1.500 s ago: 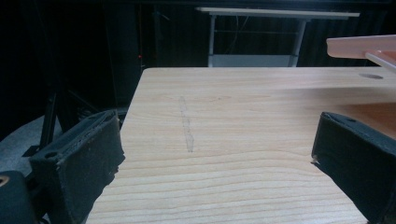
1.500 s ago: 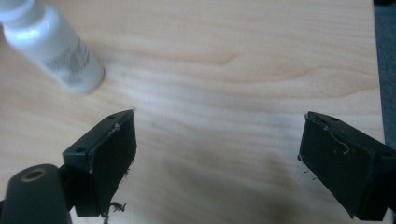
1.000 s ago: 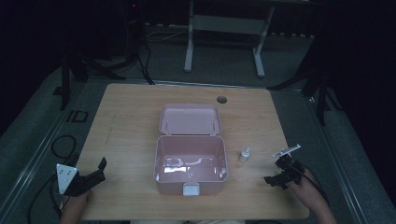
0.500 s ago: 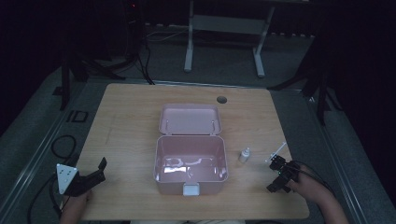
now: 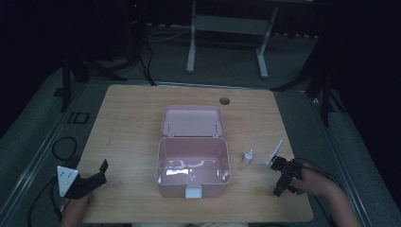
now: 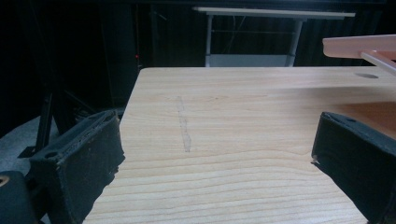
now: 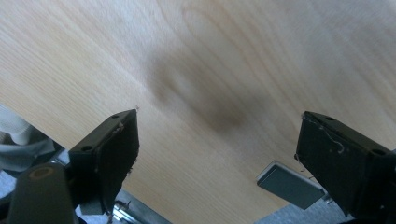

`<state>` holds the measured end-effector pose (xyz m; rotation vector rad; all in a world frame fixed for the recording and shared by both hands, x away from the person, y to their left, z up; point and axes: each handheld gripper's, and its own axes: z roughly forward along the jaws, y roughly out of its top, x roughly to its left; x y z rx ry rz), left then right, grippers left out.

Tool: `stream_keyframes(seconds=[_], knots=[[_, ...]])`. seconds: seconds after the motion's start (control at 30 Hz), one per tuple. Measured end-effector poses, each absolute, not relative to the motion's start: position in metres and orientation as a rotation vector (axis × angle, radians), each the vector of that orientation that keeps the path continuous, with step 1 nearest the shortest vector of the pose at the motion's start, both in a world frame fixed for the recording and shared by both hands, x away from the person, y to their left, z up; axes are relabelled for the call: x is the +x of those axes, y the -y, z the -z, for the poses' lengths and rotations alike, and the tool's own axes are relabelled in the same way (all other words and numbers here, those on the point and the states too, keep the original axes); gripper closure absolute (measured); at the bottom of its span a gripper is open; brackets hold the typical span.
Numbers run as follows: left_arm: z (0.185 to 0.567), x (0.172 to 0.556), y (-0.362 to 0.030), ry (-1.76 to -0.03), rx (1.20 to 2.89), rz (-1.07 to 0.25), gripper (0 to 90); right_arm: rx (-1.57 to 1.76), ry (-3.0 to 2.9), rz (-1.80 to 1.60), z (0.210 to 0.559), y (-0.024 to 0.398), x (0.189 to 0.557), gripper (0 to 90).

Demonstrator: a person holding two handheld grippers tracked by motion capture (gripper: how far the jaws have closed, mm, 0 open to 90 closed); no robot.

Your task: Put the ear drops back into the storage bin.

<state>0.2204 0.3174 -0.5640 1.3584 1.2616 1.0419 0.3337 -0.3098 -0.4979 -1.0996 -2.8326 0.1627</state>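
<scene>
Syringe [image 5: 275,152] is what the work seems to be about here: it lies on the wooden table [image 5: 132,123], just right of the small white bottle [image 5: 247,157] and right at the tip of the right gripper [image 5: 282,177], though I can't tell if they're touching. That gripper's own view shows bare tabletop between two jaws spread wide, nothing pinched, so my read is it's the reach-in step, lining up for a grab. Next move would probably need the hand to turn so the jaws straddle the thin barrel, then close gently, since a slim thing like that could roll or skid away. After that the open pink box [image 5: 193,165] sits close by to the left, lid [image 5: 191,121] flipped back, looking like the obvious drop spot. Left gripper [image 5: 90,182] is parked near the table's front left corner, jaws apart too and holding nothing. Count: one syringe, one bottle, one box, two grippers.
</scene>
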Motion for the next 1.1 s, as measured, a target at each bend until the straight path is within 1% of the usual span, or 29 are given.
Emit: stream_keyframes(seconds=[0.53,1.1], knots=[[0.564,0.221,-0.318,-1.266,1.358,-1.040,1.9,-1.086,2.860,-0.129,0.494,0.302,0.350,12.1],[0.564,0.221,-0.318,-1.266,1.359,-1.038,1.9,-1.150,2.870,-0.019,0.492,0.270,0.382,13.6]])
